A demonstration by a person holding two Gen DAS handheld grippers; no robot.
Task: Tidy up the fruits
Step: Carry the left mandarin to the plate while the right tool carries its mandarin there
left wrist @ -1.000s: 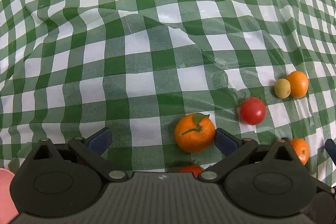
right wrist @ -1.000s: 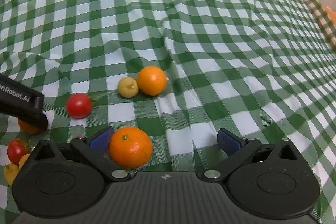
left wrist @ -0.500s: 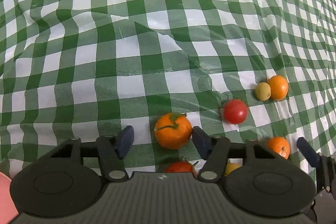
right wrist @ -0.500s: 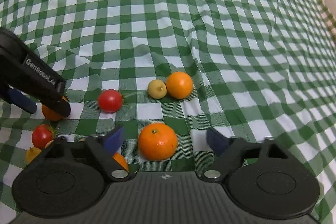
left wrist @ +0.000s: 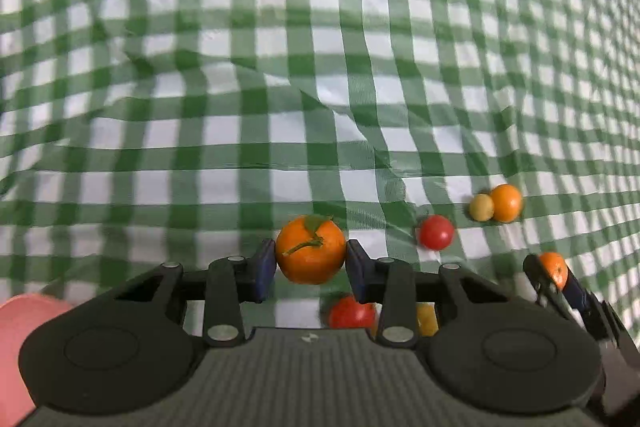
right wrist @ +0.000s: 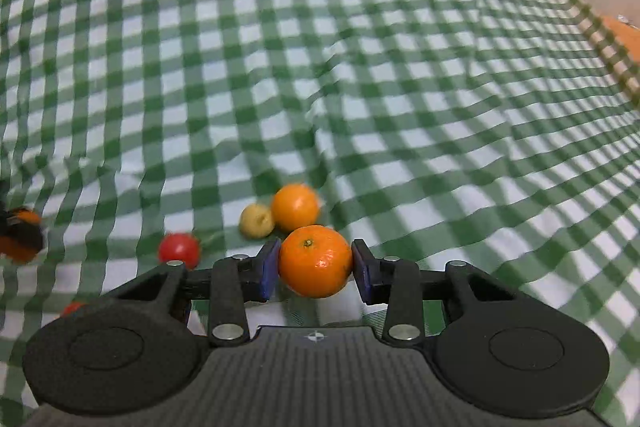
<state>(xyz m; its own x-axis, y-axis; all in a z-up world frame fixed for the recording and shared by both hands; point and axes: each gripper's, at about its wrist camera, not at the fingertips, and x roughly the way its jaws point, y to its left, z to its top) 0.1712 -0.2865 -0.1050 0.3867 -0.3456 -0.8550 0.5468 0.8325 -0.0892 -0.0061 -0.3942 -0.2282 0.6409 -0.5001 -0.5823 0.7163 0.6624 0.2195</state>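
**Mia:** What are the two grabbers doing?

**Ben:** Each one has just squeezed in on an orange. The left gripper (left wrist: 311, 261) is pinching the orange with the leaf (left wrist: 311, 253), with its blue pads (left wrist: 264, 269) pressed on both sides. The right gripper (right wrist: 315, 265) is pinching the plain orange (right wrist: 315, 261) the same way.

**Mia:** So which step is this?

**Ben:** I think it is the picking-up step. Both oranges look held just above the green checked cloth (left wrist: 280, 75).

**Mia:** What comes next?

**Ben:** Probably carrying them to where the oranges belong. I can't see that place. The hold must stay snug, because round fruit can roll out.

**Mia:** How many fruits are there?

**Ben:** Three oranges: two held, and one on the cloth (right wrist: 295, 207), just past the right gripper's tips. A little yellow-green fruit (right wrist: 257, 221) touches it. One red tomato (right wrist: 179, 250) sits ahead and left of the right gripper. Another red tomato (left wrist: 352, 311) and a yellow fruit (left wrist: 426, 319) lie under the left gripper. More may be hiding.
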